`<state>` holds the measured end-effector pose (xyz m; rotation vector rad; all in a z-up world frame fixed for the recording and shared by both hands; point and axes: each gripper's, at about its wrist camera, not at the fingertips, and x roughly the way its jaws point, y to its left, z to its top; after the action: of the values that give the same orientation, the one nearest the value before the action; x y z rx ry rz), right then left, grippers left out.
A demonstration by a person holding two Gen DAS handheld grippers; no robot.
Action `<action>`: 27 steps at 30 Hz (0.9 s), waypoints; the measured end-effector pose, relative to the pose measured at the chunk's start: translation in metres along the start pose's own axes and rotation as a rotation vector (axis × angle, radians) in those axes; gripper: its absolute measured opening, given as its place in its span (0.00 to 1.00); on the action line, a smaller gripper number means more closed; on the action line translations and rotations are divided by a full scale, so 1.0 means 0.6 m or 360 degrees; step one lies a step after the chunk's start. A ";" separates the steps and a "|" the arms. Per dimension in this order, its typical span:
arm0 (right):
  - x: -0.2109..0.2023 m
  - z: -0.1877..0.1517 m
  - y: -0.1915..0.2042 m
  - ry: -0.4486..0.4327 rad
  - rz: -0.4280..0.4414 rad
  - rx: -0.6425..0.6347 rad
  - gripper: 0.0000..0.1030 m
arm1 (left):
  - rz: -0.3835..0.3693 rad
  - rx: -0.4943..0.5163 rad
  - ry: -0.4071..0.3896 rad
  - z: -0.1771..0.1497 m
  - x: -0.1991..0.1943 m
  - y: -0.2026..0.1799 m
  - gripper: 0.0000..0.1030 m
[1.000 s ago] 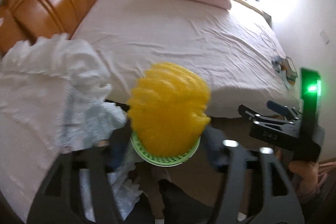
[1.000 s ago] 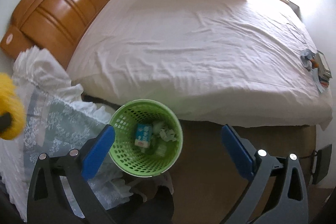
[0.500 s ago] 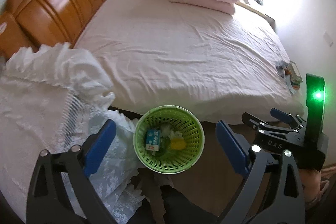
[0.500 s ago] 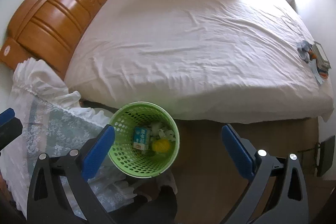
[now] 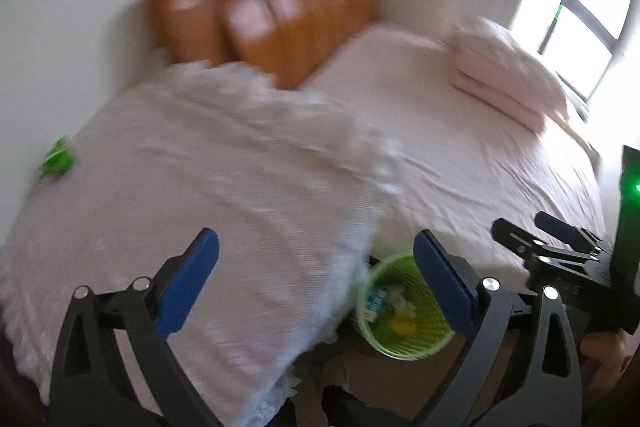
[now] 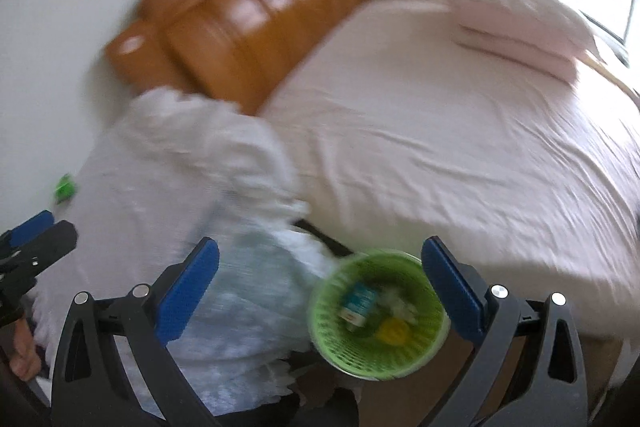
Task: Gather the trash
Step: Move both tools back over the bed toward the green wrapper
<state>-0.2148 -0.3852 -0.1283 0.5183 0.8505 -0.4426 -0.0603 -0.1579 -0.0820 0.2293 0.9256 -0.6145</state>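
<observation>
Green mesh bin [image 6: 378, 315] on the floor between bed [image 6: 460, 147] and lace-covered worktop [image 5: 200, 187]; inside it a yellow item [image 6: 394, 331], a small carton [image 6: 358, 301] and crumpled paper. Left tool [image 5: 316, 287] has just been opening: jaws wide, nothing between them. Right tool [image 6: 320, 291] also wide and empty. Step in hand, as judged: drop completed, search for next piece. Small green object [image 5: 58, 159] at the worktop's far edge looks the likely candidate; detail blurred. Next move calls for a reach there and a firm close.

Basket [image 6: 378, 315] on floor against bed [image 6: 460, 147] side. Carton [image 6: 358, 301], round item [image 6: 394, 331], crumpled paper [image 6: 400, 305] inside basket. Cloth-covered stand [image 6: 180, 211] left of basket. Headboard [image 6: 244, 23] behind stand. Pillows [image 6: 516, 15] on bed, far from basket.
</observation>
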 end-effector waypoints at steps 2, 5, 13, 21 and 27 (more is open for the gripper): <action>0.009 0.018 0.069 -0.0005 0.0115 -0.0143 0.97 | 0.0097 -0.0103 -0.0024 -0.007 -0.016 0.056 0.91; 0.027 0.034 0.159 0.0006 0.0243 -0.0331 0.98 | 0.0264 -0.0272 -0.0052 -0.021 -0.038 0.151 0.92; 0.099 0.057 0.377 0.0092 0.0578 -0.0757 0.98 | 0.0593 -0.0707 -0.0070 -0.063 -0.079 0.372 0.92; 0.205 0.058 0.646 0.0175 0.0800 -0.1177 0.97 | 0.0729 -0.0911 -0.0059 -0.085 -0.085 0.506 0.92; 0.272 0.043 0.810 0.0100 0.0879 -0.1561 0.97 | 0.0751 -0.0988 -0.0032 -0.089 -0.059 0.574 0.92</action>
<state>0.1674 -0.0427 -0.1218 -0.1604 0.8351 0.5026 0.0899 0.1576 -0.1100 -0.1182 0.9576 0.1170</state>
